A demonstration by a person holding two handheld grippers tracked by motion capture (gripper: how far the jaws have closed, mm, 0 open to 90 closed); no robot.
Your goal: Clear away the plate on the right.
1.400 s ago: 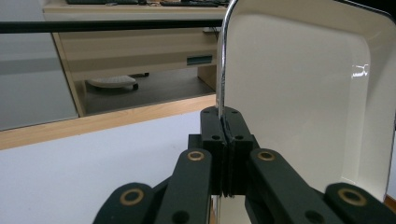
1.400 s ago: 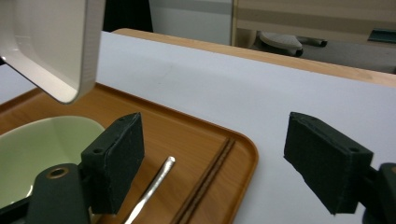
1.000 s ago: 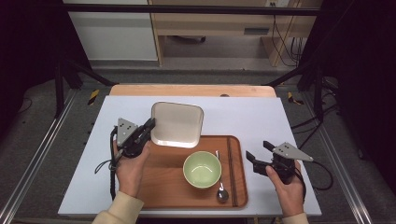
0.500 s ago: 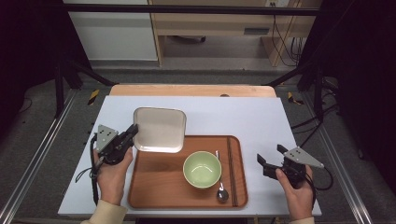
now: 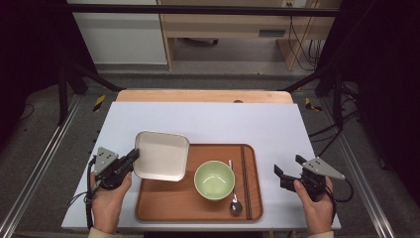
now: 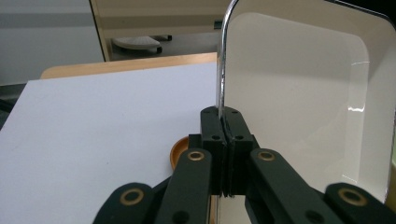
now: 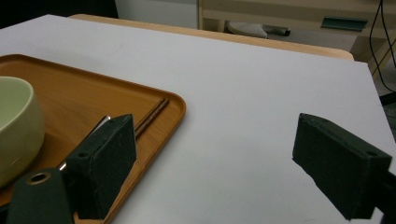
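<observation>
A white square plate (image 5: 161, 155) hangs over the far left corner of the brown tray (image 5: 163, 203), held by its left rim. My left gripper (image 5: 130, 159) is shut on that rim; in the left gripper view the jaws pinch the plate's (image 6: 299, 102) edge, and whether the plate touches the tray I cannot tell. On the tray sit a green bowl (image 5: 214, 179), a spoon (image 5: 234, 203) and chopsticks (image 5: 245, 183). My right gripper (image 5: 287, 176) rests on the table right of the tray. Its jaws have just been opening and stand open (image 7: 215, 168) with nothing between them.
The white table top (image 5: 223, 124) stretches beyond the tray to a wooden strip at the far edge. In the right gripper view the bowl (image 7: 14, 135), the tray's rim (image 7: 177, 105) and the chopsticks (image 7: 152, 114) lie to the left.
My left gripper has carried the plate leftward, lower and nearer to the person. The right hand has shifted only slightly, with its jaws a little wider.
</observation>
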